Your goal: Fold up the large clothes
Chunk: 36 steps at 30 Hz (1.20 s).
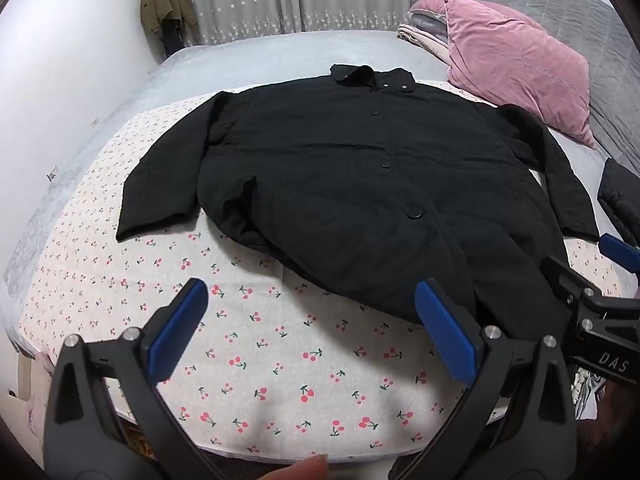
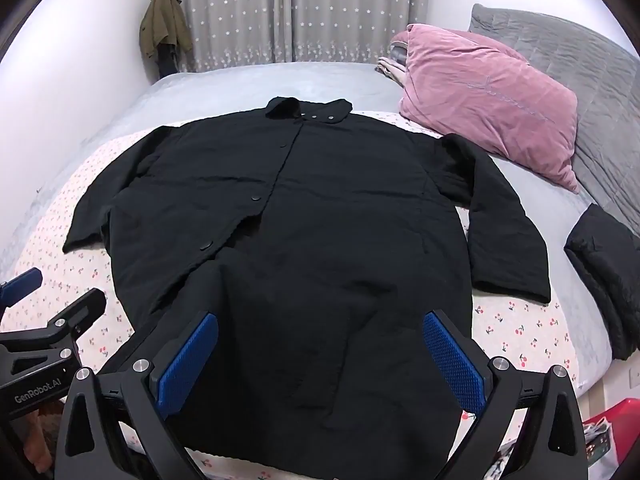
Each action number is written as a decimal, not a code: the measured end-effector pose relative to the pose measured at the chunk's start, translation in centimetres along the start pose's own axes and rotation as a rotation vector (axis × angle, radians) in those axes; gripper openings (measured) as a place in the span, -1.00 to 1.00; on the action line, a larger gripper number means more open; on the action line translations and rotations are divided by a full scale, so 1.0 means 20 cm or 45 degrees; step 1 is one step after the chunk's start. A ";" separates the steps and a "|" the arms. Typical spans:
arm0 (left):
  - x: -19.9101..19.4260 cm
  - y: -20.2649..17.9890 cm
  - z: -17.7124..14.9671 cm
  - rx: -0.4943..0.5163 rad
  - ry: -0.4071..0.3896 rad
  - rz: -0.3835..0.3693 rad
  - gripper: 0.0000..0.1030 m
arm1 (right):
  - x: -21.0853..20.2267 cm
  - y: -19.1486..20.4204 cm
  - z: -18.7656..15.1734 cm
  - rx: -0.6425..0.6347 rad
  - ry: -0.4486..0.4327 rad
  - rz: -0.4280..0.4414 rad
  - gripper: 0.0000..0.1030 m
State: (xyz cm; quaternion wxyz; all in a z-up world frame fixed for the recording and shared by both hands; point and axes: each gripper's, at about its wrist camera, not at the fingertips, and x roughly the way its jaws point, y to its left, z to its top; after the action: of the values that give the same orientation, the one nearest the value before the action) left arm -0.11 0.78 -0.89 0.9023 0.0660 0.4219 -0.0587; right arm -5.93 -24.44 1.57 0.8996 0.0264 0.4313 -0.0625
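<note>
Long black padded button-front coat (image 2: 304, 216) laid flat on cherry-print sheet (image 1: 248, 340); left gripper (image 1: 316, 328) and right gripper (image 2: 320, 360) fingers spread wide, nothing pinched; risk: only top layer caught at hem, bulky padding bunched, fold skewed

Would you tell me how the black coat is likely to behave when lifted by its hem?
The black coat looks padded and soft, so it will probably sag. Its spread sleeves would likely trail behind.

- The bed (image 2: 240, 80) is covered by a grey sheet, with a cherry-print cloth (image 1: 260, 352) spread below the left hand-held gripper (image 1: 312, 328).
- A black coat (image 2: 300, 220) is laid flat on the cloth, ahead of both hand-held grippers.
- A pink pillow (image 2: 492, 112) and a folded black garment (image 2: 604, 268) are placed to the right of the right hand-held gripper (image 2: 320, 360).
</note>
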 end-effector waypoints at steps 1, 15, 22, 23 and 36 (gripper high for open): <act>0.00 0.00 0.00 0.001 0.000 -0.002 1.00 | 0.00 0.00 0.00 0.002 -0.001 0.001 1.00; 0.01 -0.03 0.00 0.007 0.015 -0.005 1.00 | 0.00 0.01 0.00 0.001 -0.014 0.001 1.00; 0.01 -0.03 0.01 0.006 0.015 -0.005 1.00 | 0.00 0.01 0.00 0.000 -0.014 0.001 1.00; 0.01 -0.03 0.01 0.006 0.015 -0.004 1.00 | 0.00 0.01 0.00 0.000 -0.014 0.001 1.00; 0.01 -0.04 0.01 0.006 0.016 -0.007 1.00 | 0.00 0.01 0.00 0.001 -0.015 0.000 1.00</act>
State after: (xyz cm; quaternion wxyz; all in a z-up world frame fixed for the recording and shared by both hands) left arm 0.03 0.04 -0.97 0.8993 0.0674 0.4277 -0.0616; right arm -5.89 -24.27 1.61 0.9022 0.0264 0.4260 -0.0628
